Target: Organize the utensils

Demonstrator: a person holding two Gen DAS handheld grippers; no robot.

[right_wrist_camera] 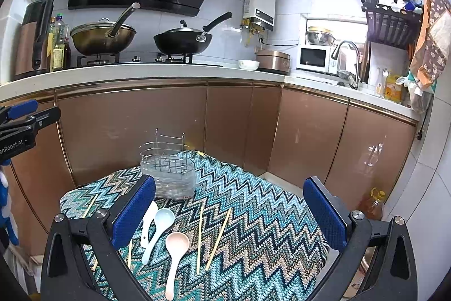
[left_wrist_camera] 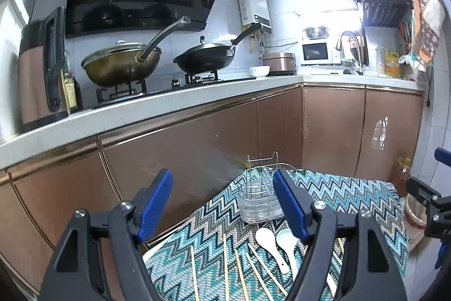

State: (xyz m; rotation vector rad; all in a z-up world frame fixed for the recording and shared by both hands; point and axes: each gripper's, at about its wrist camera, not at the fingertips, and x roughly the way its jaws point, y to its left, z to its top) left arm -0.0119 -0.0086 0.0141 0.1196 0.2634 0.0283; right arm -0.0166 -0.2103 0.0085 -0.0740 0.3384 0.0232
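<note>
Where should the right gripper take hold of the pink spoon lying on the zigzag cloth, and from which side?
Probably mid-handle on the pink spoon, coming straight down from above with the fingers either side of it. It lies flat on the cloth, bowl toward the wire holder, and the narrow handle is easier to pinch than the wide rounded bowl. The open right gripper is already above it.

Teal zigzag cloth [right_wrist_camera: 253,205]; pink spoon [right_wrist_camera: 176,247]; blue-padded tools [right_wrist_camera: 229,213].

I see a zigzag-patterned cloth [right_wrist_camera: 253,202] covering the table. On it stand a wire utensil caddy [right_wrist_camera: 169,174], with a white spoon [right_wrist_camera: 148,224], pale blue spoon [right_wrist_camera: 157,230], pink spoon [right_wrist_camera: 174,253] and scattered chopsticks [right_wrist_camera: 200,239] lying flat nearer me.
</note>
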